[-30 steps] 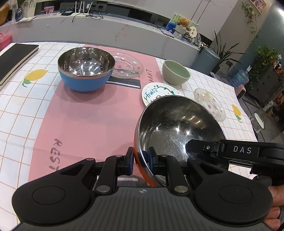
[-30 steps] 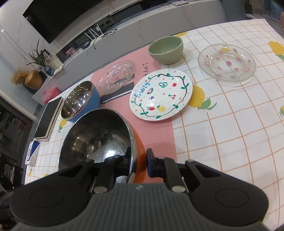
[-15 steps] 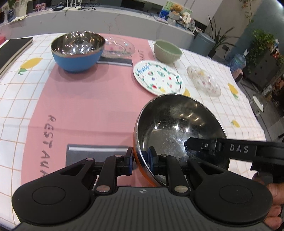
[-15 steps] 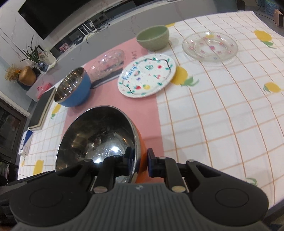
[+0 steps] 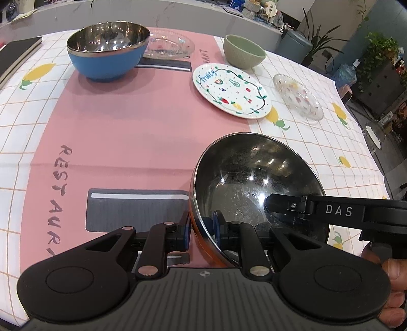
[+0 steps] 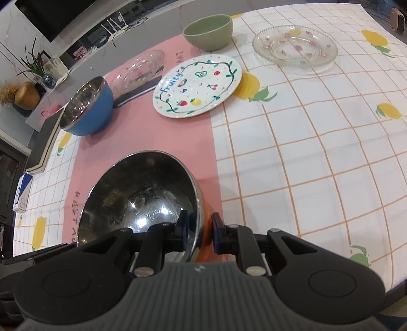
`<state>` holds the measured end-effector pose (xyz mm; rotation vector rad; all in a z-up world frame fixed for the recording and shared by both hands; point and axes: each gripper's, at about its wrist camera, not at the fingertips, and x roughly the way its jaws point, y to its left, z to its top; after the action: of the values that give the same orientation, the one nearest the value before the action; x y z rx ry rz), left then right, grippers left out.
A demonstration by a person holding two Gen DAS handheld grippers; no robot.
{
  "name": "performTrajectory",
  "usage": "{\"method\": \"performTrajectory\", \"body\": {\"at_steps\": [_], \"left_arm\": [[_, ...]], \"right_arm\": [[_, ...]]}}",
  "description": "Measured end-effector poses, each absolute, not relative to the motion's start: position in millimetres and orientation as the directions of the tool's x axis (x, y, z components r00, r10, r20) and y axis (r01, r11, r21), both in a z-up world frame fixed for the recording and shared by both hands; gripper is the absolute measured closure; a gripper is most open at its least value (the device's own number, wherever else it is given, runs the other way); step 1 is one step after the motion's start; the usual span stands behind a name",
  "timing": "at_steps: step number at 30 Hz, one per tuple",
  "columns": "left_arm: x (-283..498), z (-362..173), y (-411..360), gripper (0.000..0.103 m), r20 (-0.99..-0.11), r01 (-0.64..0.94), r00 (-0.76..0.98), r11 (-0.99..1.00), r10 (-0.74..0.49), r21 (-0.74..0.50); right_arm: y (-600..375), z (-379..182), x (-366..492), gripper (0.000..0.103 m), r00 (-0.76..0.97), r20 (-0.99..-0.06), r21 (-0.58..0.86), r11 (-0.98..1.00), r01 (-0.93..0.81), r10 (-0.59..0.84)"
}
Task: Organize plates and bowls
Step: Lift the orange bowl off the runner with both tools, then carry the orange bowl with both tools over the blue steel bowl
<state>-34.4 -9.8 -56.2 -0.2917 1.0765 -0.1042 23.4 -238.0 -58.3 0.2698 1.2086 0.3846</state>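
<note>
Both grippers pinch the rim of one orange steel bowl [image 5: 254, 178], held above the table's near edge; it also shows in the right wrist view [image 6: 142, 193]. My left gripper [image 5: 201, 229] is shut on its left rim. My right gripper [image 6: 201, 229] is shut on its right rim. A blue steel bowl [image 5: 108, 51] stands far left. A green bowl [image 5: 244, 52], a white fruit-print plate [image 5: 231, 90] and a clear glass plate [image 5: 297, 95] lie beyond. Another glass plate [image 5: 168, 47] sits behind the blue bowl.
A pink runner [image 5: 114, 122] crosses the checked tablecloth [image 6: 318, 152]. A black book [image 5: 15, 56] lies at the far left edge. A grey counter [image 5: 178, 12] runs behind the table. A blue-white box [image 6: 23, 196] lies left.
The orange bowl and both grippers have moved back toward the near table edge and risen; the far dishes look smaller and farther. Both grips are unchanged.
</note>
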Motion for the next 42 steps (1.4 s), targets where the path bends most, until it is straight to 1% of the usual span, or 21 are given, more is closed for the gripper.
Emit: {"method": "performTrajectory", "body": {"at_steps": [6,11,17,19,21,22,23,29,31,42], "left_arm": [[-34.0,-58.0,-11.6,0.083,-0.853,-0.052,0.471,0.958,-0.224,-0.281],[-34.2,-58.7,-12.2,0.083,-0.854,-0.05,0.47,0.958,-0.226,-0.281],[-34.3,-57.7,-12.6,0.083,-0.849,-0.045,0.473,0.956,-0.234,-0.289],[-34.0,-57.0,-13.0,0.083,-0.849,-0.045,0.475,0.957,-0.23,-0.285],[-33.7,-55.8,-12.2,0.083,-0.849,-0.05,0.48,0.959,-0.222,-0.279],[-33.4,-55.0,-11.9,0.082,-0.85,-0.053,0.481,0.96,-0.217,-0.275],[-33.2,-54.2,-10.9,0.081,-0.85,-0.058,0.483,0.961,-0.209,-0.27],[-32.7,-40.1,-3.0,0.074,-0.831,-0.061,0.521,0.963,-0.194,-0.263],[-30.6,-33.9,1.4,0.068,-0.819,-0.051,0.533,0.958,-0.212,-0.282],[-22.4,-12.8,19.6,0.067,-0.779,-0.068,0.586,0.945,-0.221,-0.319]], "right_arm": [[-236.4,-59.7,23.2,0.084,0.303,-0.857,0.387,0.909,-0.156,0.416],[-238.6,-61.7,26.0,0.083,0.285,-0.861,0.4,0.907,-0.132,0.421],[-236.9,-61.0,26.3,0.076,0.284,-0.863,0.396,0.908,-0.134,0.418],[-237.0,-59.8,26.1,0.076,0.292,-0.862,0.392,0.91,-0.135,0.415],[-237.7,-58.5,26.3,0.072,0.301,-0.863,0.383,0.914,-0.13,0.405],[-238.3,-57.9,26.6,0.067,0.307,-0.864,0.379,0.917,-0.127,0.4],[-239.3,-57.6,27.0,0.065,0.311,-0.863,0.378,0.918,-0.124,0.397],[-245.7,-49.5,28.8,0.065,0.345,-0.851,0.379,0.918,-0.115,0.395],[-247.9,-45.3,29.3,0.065,0.361,-0.843,0.385,0.916,-0.114,0.399],[-249.2,-25.5,30.1,0.063,0.427,-0.803,0.394,0.908,-0.141,0.415]]}}
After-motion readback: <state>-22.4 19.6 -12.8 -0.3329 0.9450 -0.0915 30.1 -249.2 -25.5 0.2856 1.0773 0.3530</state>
